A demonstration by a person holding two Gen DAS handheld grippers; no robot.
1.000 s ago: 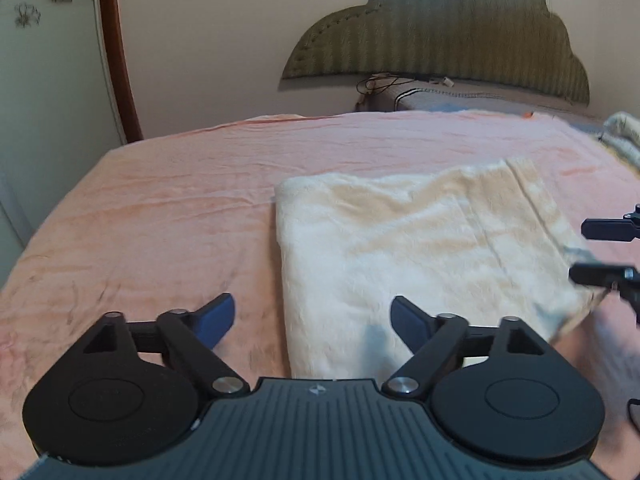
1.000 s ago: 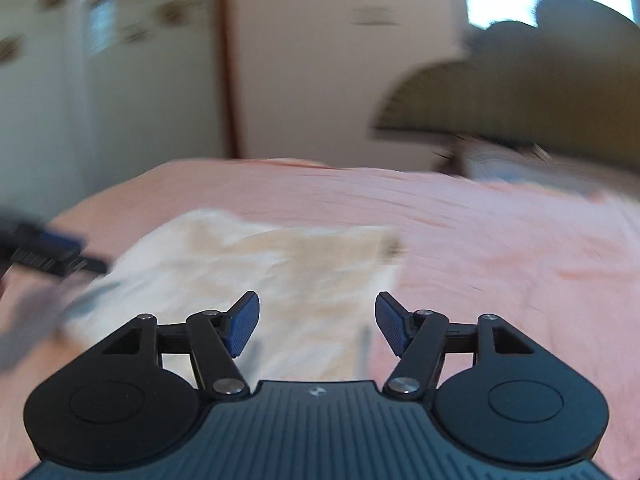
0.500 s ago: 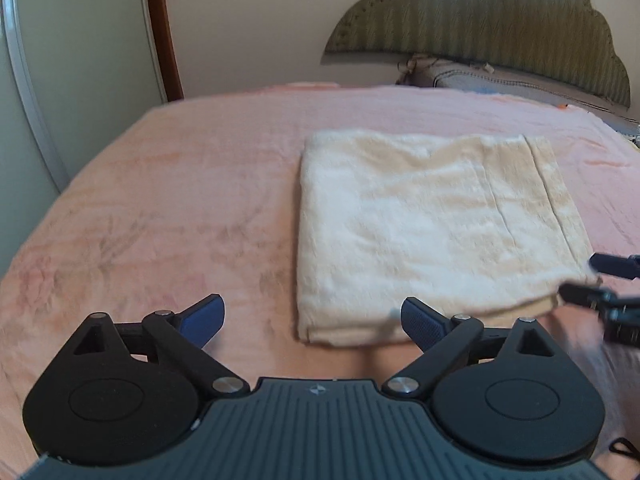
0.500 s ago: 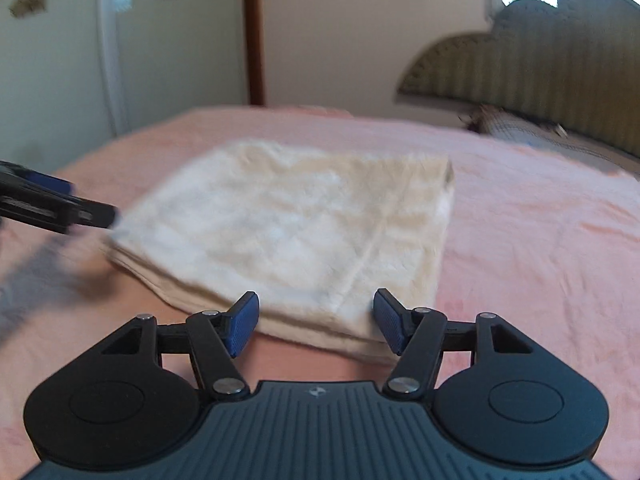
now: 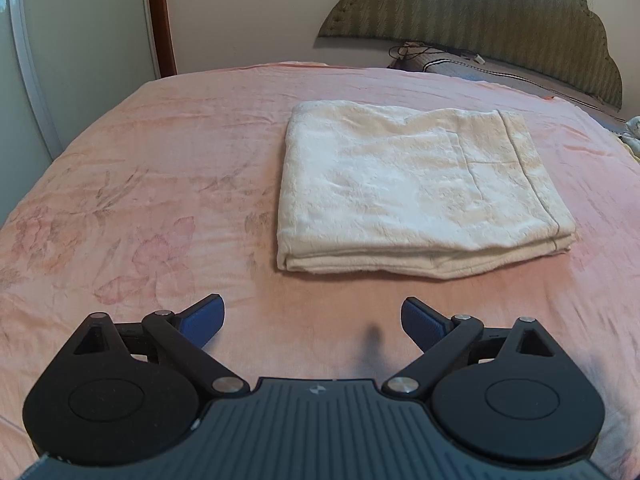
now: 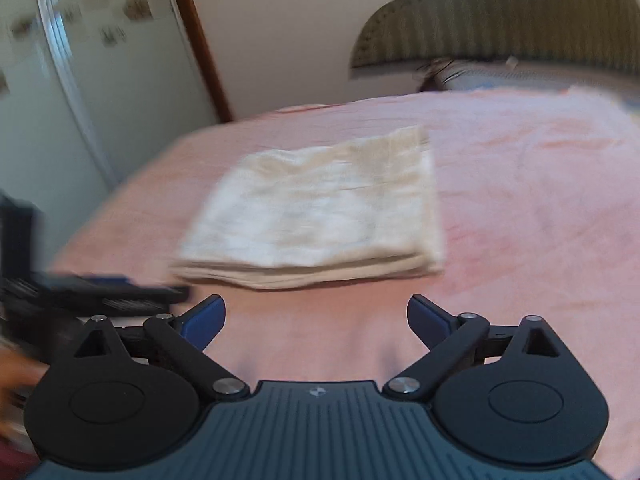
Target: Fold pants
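Observation:
The cream pants (image 5: 416, 192) lie folded into a flat rectangle of several layers on the pink bed sheet (image 5: 160, 184). They also show in the right wrist view (image 6: 320, 212), blurred. My left gripper (image 5: 313, 320) is open and empty, above the sheet, a short way back from the near folded edge. My right gripper (image 6: 316, 318) is open and empty, also back from the near edge. The left gripper shows at the left of the right wrist view (image 6: 100, 294), blurred.
A dark green padded headboard (image 5: 480, 20) stands at the far end with a pillow (image 5: 472, 72) and cables below it. A white wardrobe door (image 5: 24, 60) and a brown door frame (image 5: 160, 16) are at the left. Pale cloth (image 5: 632, 136) lies at the right edge.
Both grippers have drawn back from the folded pants toward the near side of the bed. The right gripper has left the left wrist view. The pants now lie flat and still.

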